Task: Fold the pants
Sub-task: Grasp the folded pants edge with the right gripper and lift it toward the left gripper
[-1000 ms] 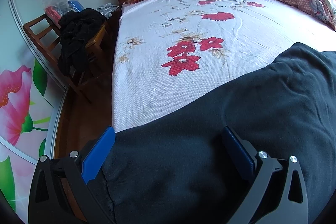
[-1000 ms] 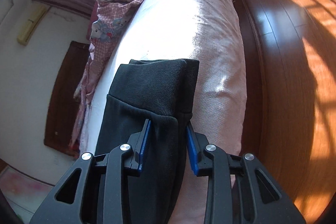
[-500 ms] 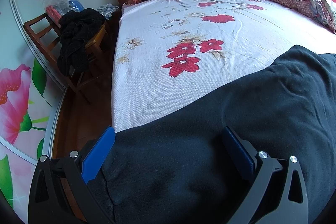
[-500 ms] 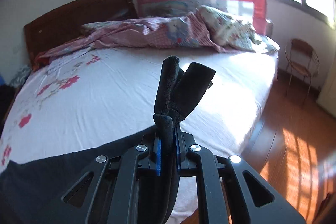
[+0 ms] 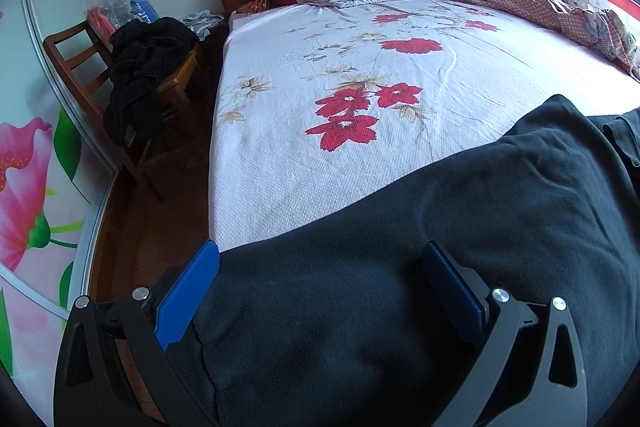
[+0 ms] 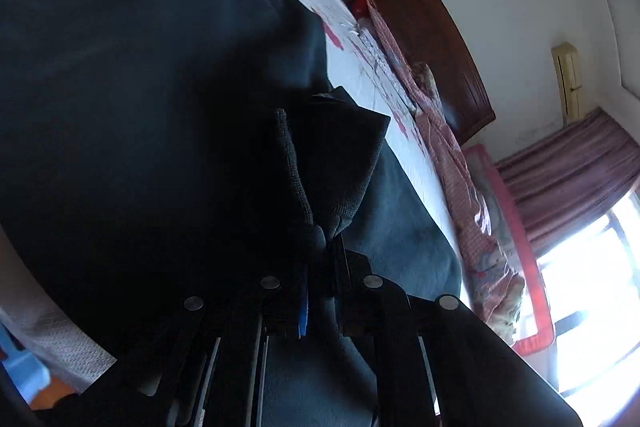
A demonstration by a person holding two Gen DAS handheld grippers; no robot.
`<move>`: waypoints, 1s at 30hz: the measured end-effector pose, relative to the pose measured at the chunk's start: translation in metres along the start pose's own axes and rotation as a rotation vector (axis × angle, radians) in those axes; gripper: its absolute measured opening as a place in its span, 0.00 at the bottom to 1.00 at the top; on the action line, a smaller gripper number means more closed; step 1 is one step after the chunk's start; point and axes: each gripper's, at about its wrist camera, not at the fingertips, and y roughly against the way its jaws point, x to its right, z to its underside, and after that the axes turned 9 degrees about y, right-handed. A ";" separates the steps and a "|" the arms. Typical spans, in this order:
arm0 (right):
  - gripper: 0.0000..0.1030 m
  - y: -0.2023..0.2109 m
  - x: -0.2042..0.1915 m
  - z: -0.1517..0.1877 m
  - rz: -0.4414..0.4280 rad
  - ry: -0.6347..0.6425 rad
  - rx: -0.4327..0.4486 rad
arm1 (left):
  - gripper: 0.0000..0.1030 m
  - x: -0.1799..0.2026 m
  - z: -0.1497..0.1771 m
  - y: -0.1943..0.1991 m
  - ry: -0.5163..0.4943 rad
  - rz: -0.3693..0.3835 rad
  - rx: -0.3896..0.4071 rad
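Dark pants [image 5: 400,267] spread over the near end of the bed [image 5: 360,67].

The left gripper [image 5: 320,291] has its jaws wide apart, one at each side of the cloth at the bed's near left corner. The right gripper [image 6: 320,267] is clamped on a ribbed cuff [image 6: 340,167], held above the pants.

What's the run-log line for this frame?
task: fold pants | left tool: open, straddling pants on bed | right tool: shut on pants cuff, lifted | fold: unfinished
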 end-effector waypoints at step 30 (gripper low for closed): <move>0.39 0.077 0.045 -0.066 -0.277 -0.338 -0.004 | 0.98 -0.154 -0.004 0.028 0.310 0.458 -0.191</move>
